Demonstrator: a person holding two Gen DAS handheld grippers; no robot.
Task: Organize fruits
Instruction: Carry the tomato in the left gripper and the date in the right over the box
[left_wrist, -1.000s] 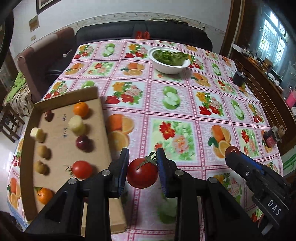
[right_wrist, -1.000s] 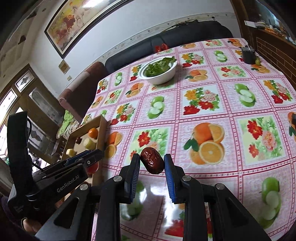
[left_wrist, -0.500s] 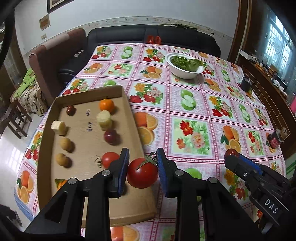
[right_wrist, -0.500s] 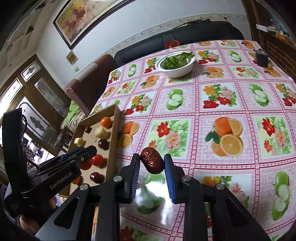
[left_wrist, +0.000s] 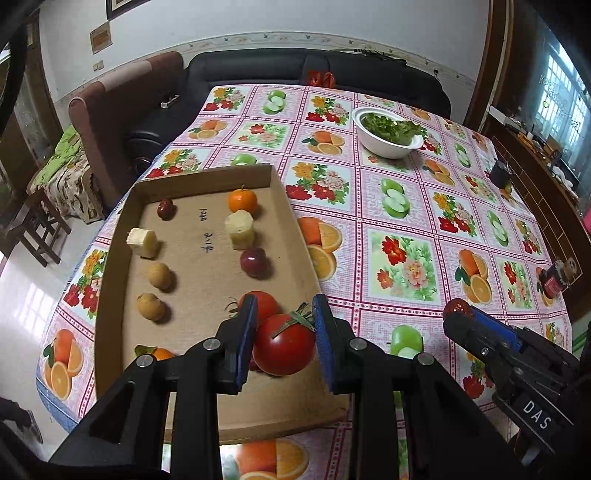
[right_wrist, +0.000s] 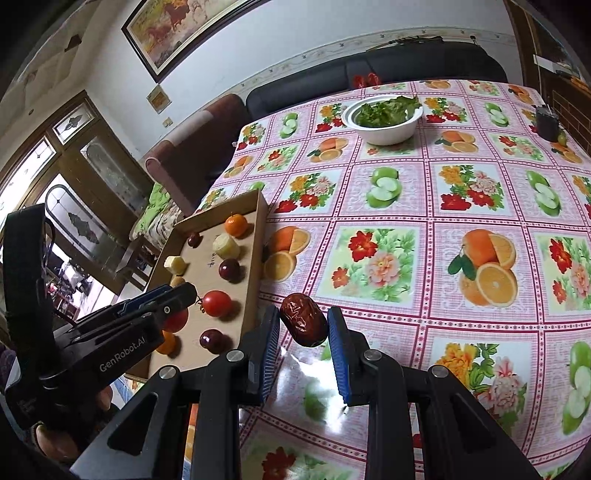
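My left gripper is shut on a red tomato and holds it over the near right part of the cardboard tray. The tray holds several fruits: a second tomato, an orange, a dark plum, pale cut pieces and brown round fruits. My right gripper is shut on a brown date, held above the tablecloth just right of the tray. The right gripper also shows in the left wrist view.
A white bowl of greens stands at the far side of the table. A small dark cup and a small red bottle sit near the right edge. A sofa and armchair lie beyond the table.
Both grippers have moved left toward the tray. The left gripper with the tomato has gone from above the cloth to above the tray's near right part. The date stays gripped.
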